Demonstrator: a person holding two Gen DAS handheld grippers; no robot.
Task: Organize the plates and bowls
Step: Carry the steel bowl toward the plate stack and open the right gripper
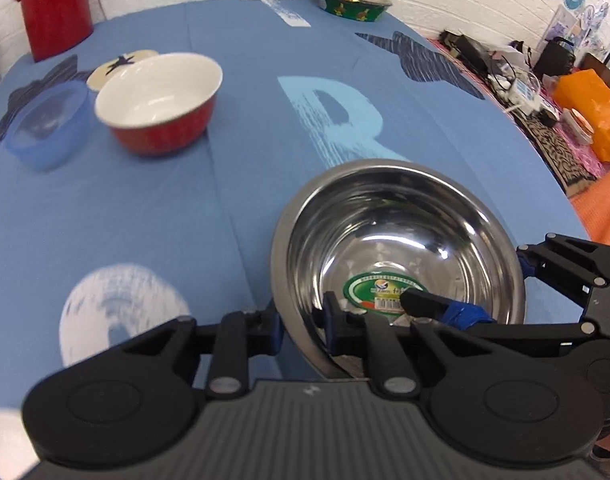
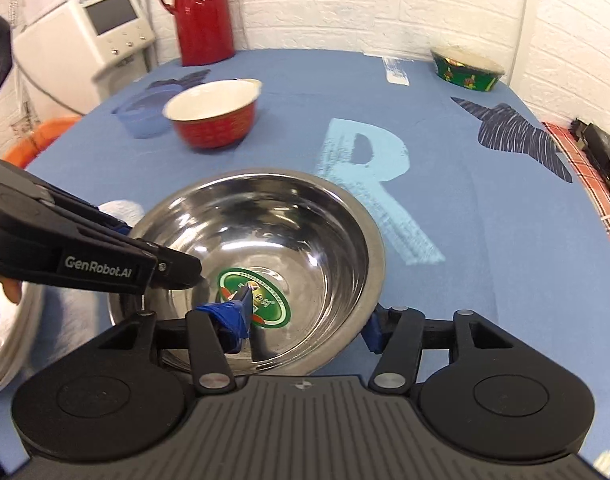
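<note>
A steel bowl (image 1: 401,216) (image 2: 265,216) with a green sticker inside sits low over the blue tablecloth (image 1: 185,220). My left gripper (image 1: 301,324) (image 2: 155,248) is shut on its near-left rim, one finger inside and one outside. My right gripper (image 2: 305,326) (image 1: 465,282) straddles the opposite rim with a wide gap, its taped finger inside near the sticker and the other outside. A red bowl (image 1: 161,100) (image 2: 215,120) with a white inside, a blue plastic bowl (image 1: 45,128) (image 2: 143,116) and a cream plate (image 1: 117,66) stand together at the far left.
A green patterned bowl (image 1: 353,2) (image 2: 467,68) stands at the table's far edge, and a red flask (image 1: 57,4) (image 2: 203,12) at the far left corner. White plates (image 2: 9,340) are stacked near the left edge. A cluttered side table (image 1: 545,92) lies to the right.
</note>
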